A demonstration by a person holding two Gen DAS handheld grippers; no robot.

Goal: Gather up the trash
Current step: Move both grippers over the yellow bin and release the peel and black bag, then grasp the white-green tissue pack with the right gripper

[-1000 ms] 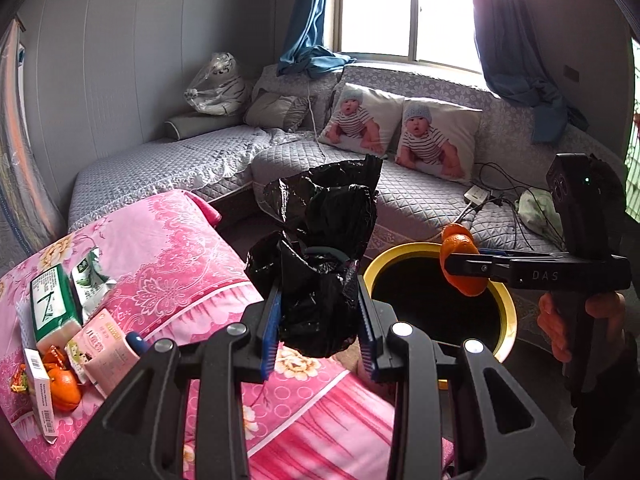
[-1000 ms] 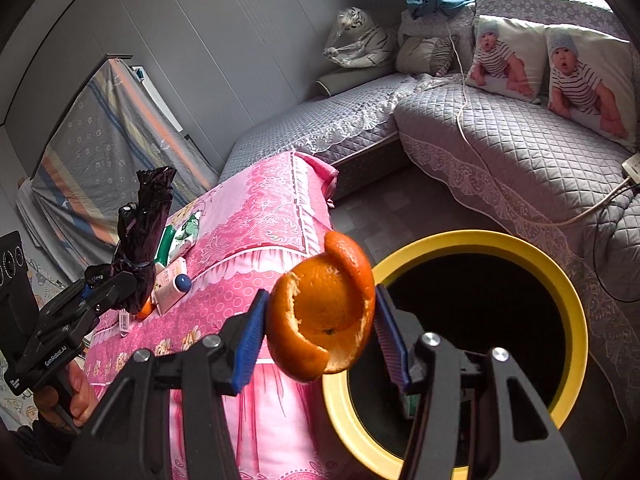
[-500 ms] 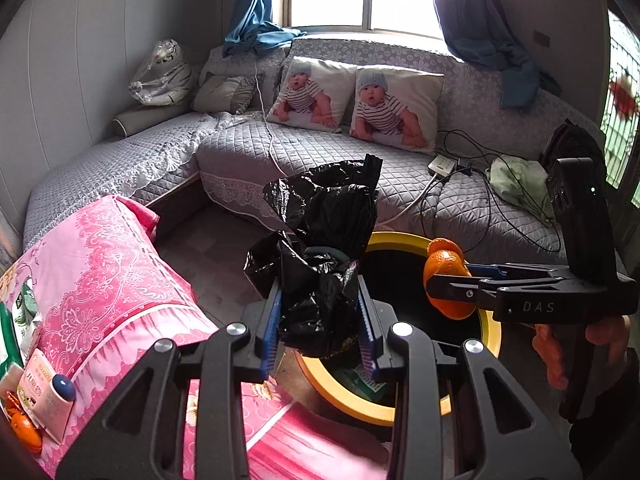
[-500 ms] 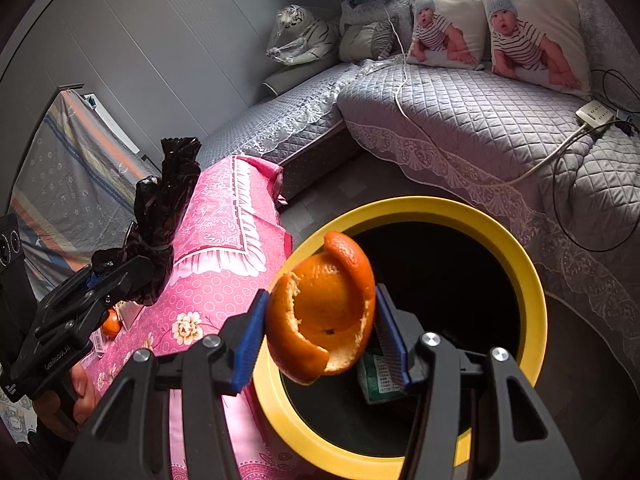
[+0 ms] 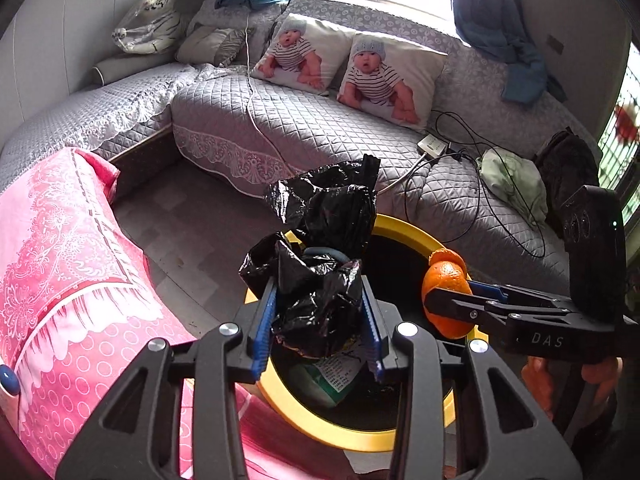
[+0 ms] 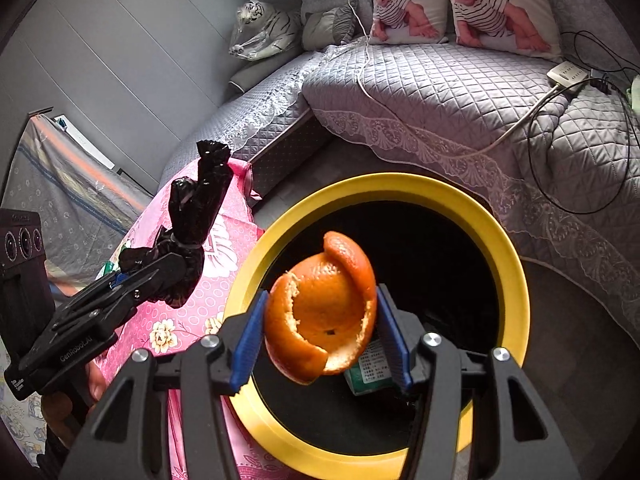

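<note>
A: What's in the left gripper (image 5: 318, 320)?
B: A crumpled black bag (image 5: 320, 256), clamped between its blue pads, at frame centre over the near rim of the yellow bin (image 5: 404, 226).

A: And the right gripper (image 6: 322, 336)?
B: Closed on an orange peel (image 6: 320, 308), lower centre of its view, hanging above the bin's dark opening.

A: Anything inside the bin?
B: A green-and-white carton (image 6: 370, 372) lies at the bottom, partly hidden by the peel.

A: What's around it?
B: A pink cloth (image 5: 60, 264) at lower left touches the bin; a grey quilted sofa (image 5: 320, 128) fills the top, with two baby-print pillows (image 5: 348, 68).
</note>
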